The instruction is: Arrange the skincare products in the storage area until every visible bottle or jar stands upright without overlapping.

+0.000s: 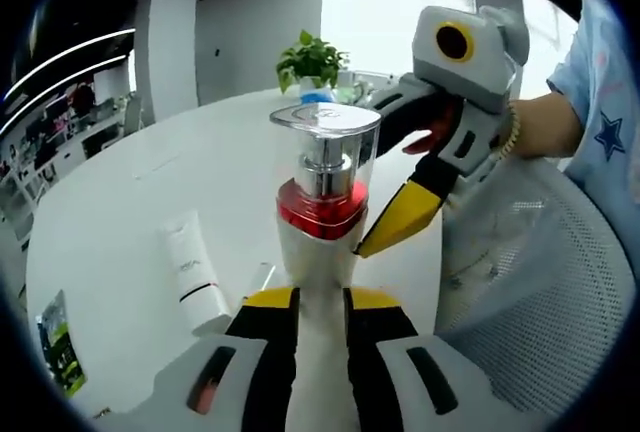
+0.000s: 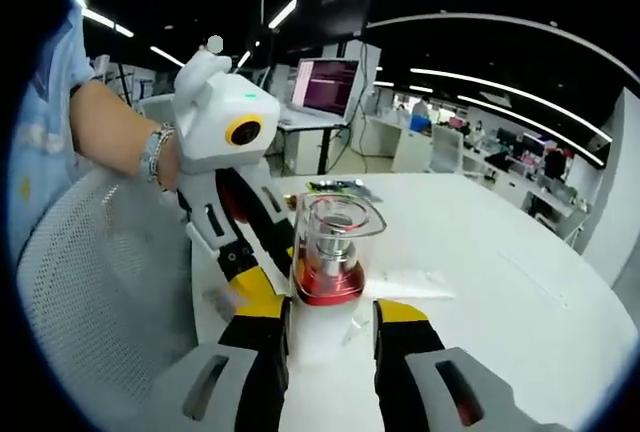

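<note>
1. Gripping the white pump bottle (image 1: pixel 322 214) by its body, the left claw (image 1: pixel 322 302) holds it upright above the desk (image 1: pixel 120 212).
2. Right claw (image 2: pixel 328 314) is clamped on that bottle too.
3. White tube (image 1: pixel 195 272) lies flat on the desk.

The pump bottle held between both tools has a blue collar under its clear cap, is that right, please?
Not quite: the collar of the pump bottle is red, not blue, as the left gripper view shows. It does sit under the clear cap, between the left tool and right tool.
</note>
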Motion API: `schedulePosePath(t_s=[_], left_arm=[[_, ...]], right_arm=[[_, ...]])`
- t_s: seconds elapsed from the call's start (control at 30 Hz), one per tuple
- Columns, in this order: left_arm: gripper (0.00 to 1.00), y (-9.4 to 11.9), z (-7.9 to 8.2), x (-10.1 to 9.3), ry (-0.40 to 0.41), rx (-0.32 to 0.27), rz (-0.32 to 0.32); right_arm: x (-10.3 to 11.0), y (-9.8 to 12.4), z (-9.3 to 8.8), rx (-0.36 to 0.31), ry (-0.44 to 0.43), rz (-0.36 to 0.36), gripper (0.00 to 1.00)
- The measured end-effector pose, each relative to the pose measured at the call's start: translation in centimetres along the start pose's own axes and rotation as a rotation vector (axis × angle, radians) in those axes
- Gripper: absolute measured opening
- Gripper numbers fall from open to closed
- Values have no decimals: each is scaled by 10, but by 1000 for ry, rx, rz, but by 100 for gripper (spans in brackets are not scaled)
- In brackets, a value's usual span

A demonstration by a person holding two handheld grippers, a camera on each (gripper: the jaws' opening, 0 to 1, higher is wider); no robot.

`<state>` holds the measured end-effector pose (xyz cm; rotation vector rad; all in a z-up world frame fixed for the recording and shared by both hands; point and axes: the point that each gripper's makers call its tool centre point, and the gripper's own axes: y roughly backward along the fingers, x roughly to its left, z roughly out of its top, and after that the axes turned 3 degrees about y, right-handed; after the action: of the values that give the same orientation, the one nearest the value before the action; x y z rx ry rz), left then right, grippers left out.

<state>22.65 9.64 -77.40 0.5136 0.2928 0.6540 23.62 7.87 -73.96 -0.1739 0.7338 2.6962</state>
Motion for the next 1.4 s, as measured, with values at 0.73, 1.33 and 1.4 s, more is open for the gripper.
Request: schedulePosePath(t_s=[0.73, 1.33, 1.4], left_arm=[[19, -4, -3, -7, -6, 21, -24], [30, -9, -24, -17, -6, 136, -72], [31, -9, -27, -19, -13, 155, -77]], right_arm=[[-11, -21, 10, -57, -231, -145, 28], [-43, -8, -1, -53, -203, -132, 28], [-47, -7, -2, -57, -199, -127, 28]])
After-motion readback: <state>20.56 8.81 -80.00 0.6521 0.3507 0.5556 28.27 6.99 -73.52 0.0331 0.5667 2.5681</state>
